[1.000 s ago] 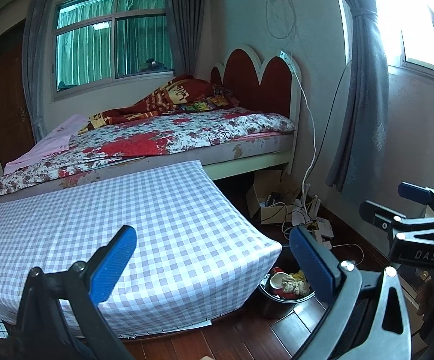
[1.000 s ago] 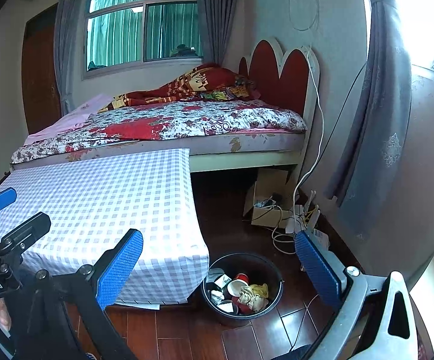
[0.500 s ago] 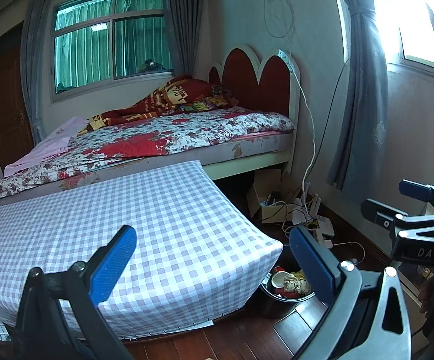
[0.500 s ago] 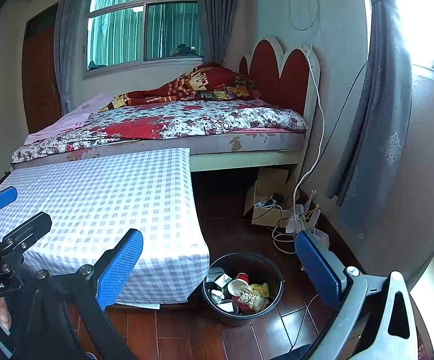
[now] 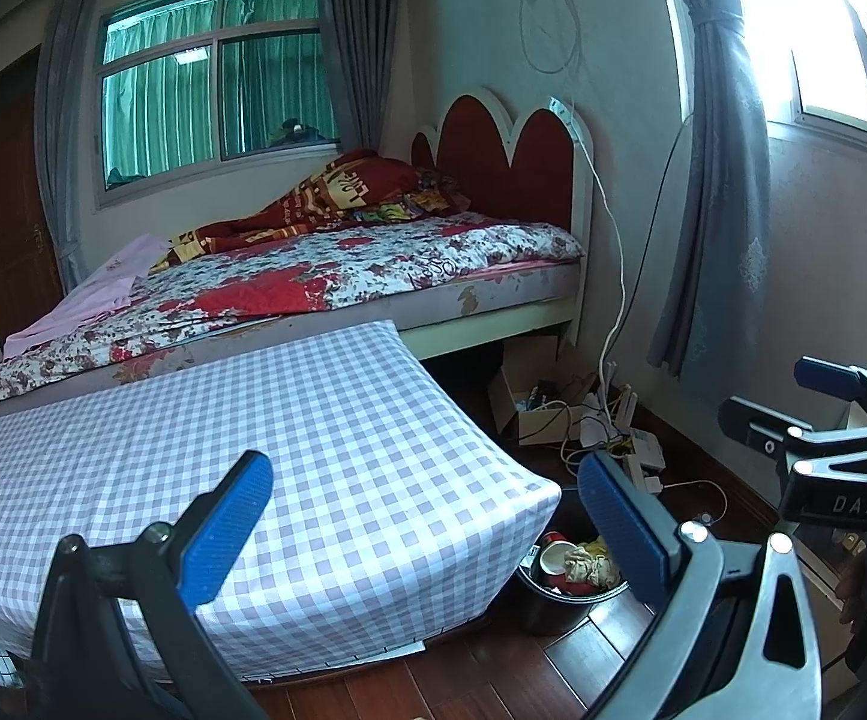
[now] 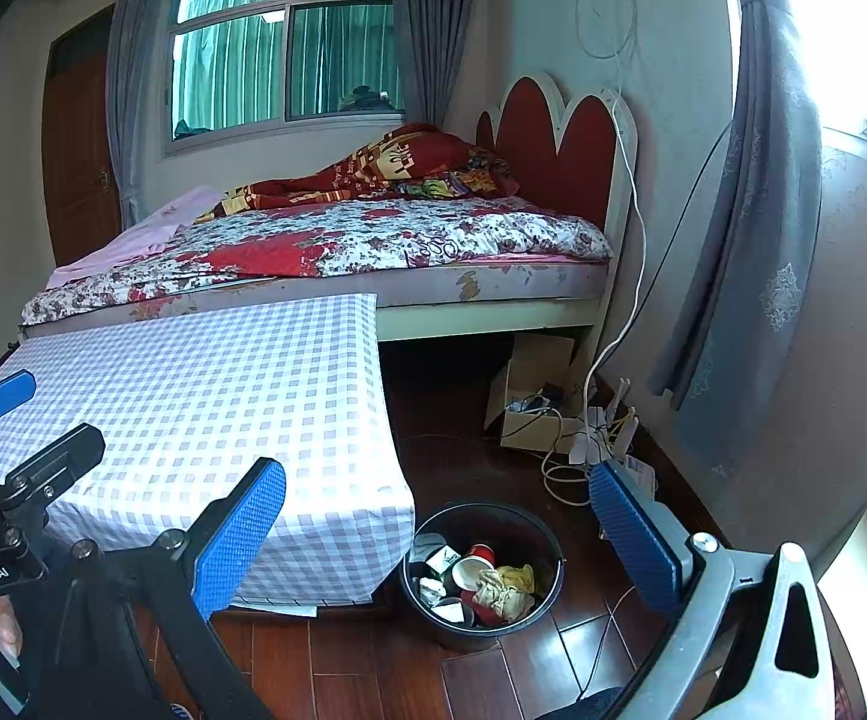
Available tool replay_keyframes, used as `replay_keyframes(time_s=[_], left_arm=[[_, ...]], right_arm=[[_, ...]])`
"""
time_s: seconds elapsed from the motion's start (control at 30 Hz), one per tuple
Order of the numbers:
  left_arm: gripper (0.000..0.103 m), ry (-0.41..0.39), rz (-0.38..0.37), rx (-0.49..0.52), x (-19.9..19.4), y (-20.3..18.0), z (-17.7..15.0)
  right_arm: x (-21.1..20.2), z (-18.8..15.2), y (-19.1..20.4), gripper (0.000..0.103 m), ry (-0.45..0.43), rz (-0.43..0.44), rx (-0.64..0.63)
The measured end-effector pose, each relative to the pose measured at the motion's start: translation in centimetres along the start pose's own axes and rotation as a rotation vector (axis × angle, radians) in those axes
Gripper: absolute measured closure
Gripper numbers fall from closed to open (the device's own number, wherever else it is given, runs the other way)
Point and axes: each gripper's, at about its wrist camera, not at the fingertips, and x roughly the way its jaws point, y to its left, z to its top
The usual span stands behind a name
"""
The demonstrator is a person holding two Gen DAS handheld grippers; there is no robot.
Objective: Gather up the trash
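Observation:
A black round bin [image 6: 544, 594] stands on the wood floor at the corner of the checked-cloth table [image 6: 205, 396]. Inside lie a red cup [image 6: 474, 564], crumpled yellowish paper [image 6: 508, 591] and other scraps. In the left wrist view the bin [image 5: 547, 606] is half hidden behind the table corner. My left gripper [image 5: 427, 522] hangs open above the table's near edge, holding nothing. My right gripper [image 6: 433, 531] is open above the bin, nothing between its blue pads. Each gripper also shows at the edge of the other's view.
A bed [image 6: 337, 252] with floral bedding fills the back. A cardboard box [image 6: 532, 402], white cables and a router [image 6: 598, 438] sit on the floor by the headboard. A grey curtain [image 6: 745, 240] hangs at the right wall. Dark wood floor [image 6: 463, 456] lies between table and wall.
Almost nothing differs. Both views shift very slightly; both grippers stay open and hold nothing.

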Motion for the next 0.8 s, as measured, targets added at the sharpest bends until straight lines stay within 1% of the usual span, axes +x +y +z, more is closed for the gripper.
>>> replay_keyframes(time_s=[0.8], left_arm=[[0.001,0.0,-0.008,0.006,-0.08,-0.25,0.11]], right_arm=[[0.06,-0.16,-0.14,0.001,0.003,-0.001,0.001]])
